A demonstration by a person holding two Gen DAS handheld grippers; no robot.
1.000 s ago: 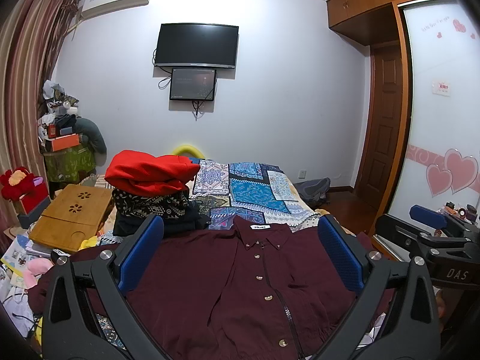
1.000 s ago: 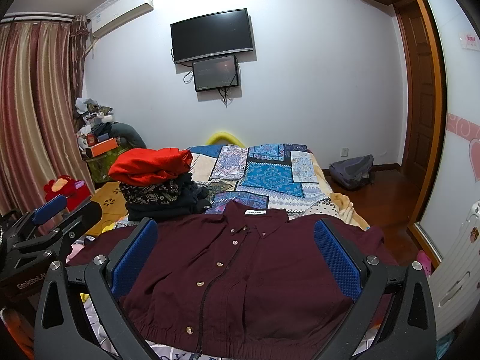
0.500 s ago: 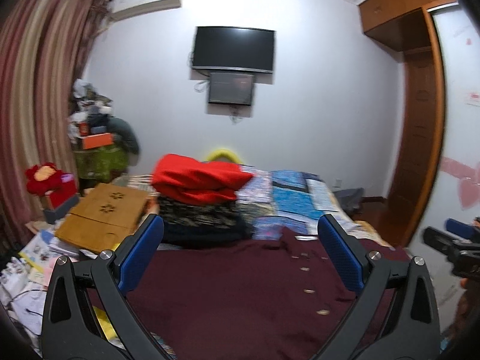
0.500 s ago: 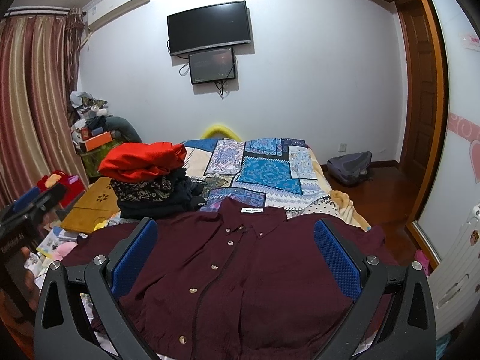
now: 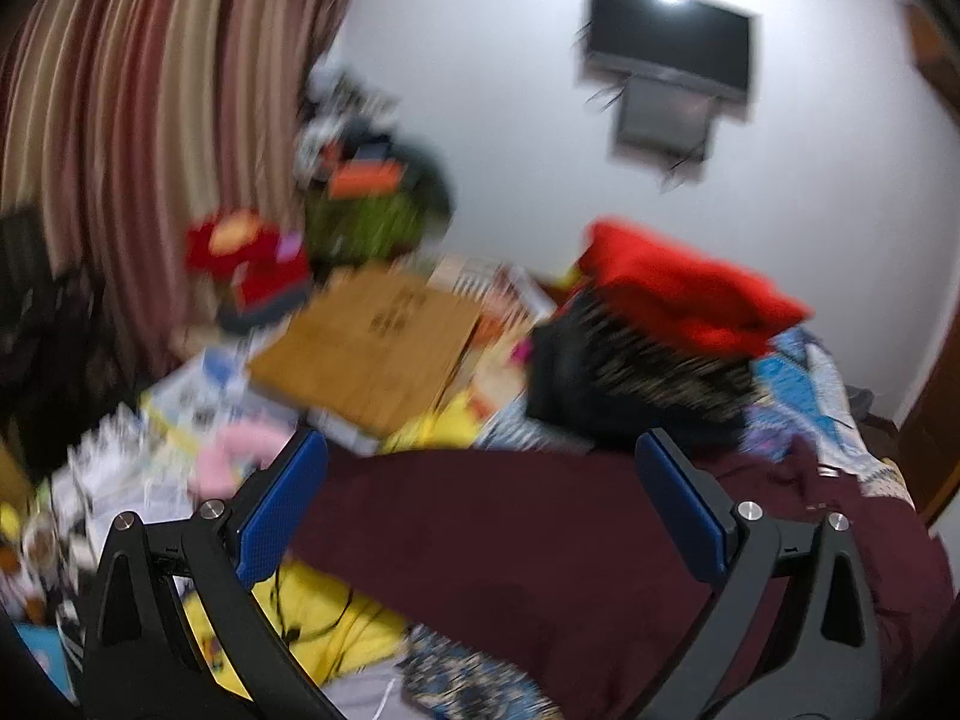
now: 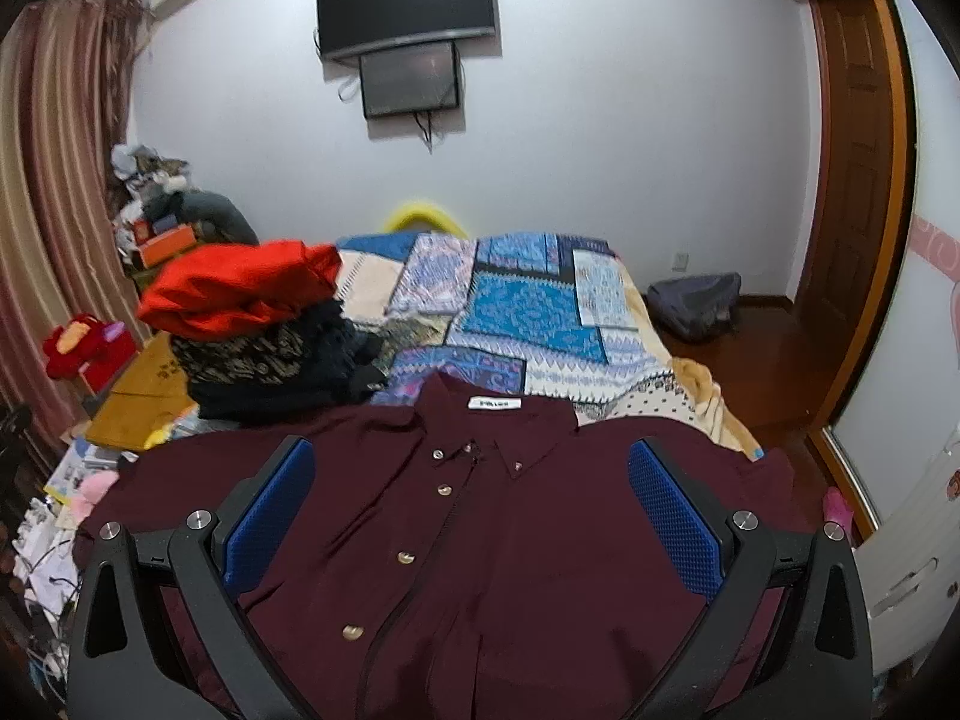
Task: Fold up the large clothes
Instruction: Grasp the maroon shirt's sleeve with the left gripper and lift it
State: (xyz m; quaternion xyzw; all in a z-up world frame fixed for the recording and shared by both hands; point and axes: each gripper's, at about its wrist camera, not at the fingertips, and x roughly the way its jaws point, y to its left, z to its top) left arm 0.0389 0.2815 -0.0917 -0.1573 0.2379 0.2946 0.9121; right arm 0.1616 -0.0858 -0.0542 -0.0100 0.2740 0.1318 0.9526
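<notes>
You hovered over the shirt [image 6: 510, 540], both grippers spread and empty.

The shirt lay flat, buttons up, at the near end of the bed [image 6: 540, 312]. Your left gripper [image 5: 480, 504] pointed at its left sleeve, blurred; your right gripper [image 6: 474, 504] sat over the chest. Best to pinch one layer at the sleeve edge and fold inward. The pile [image 6: 258, 324] crowded the left shoulder, with clutter [image 5: 198, 420] just beyond the edge.

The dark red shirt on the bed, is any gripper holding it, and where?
Nothing is held. The left gripper and the right gripper are both wide open above the dark red shirt, which lies spread on the bed.
</notes>
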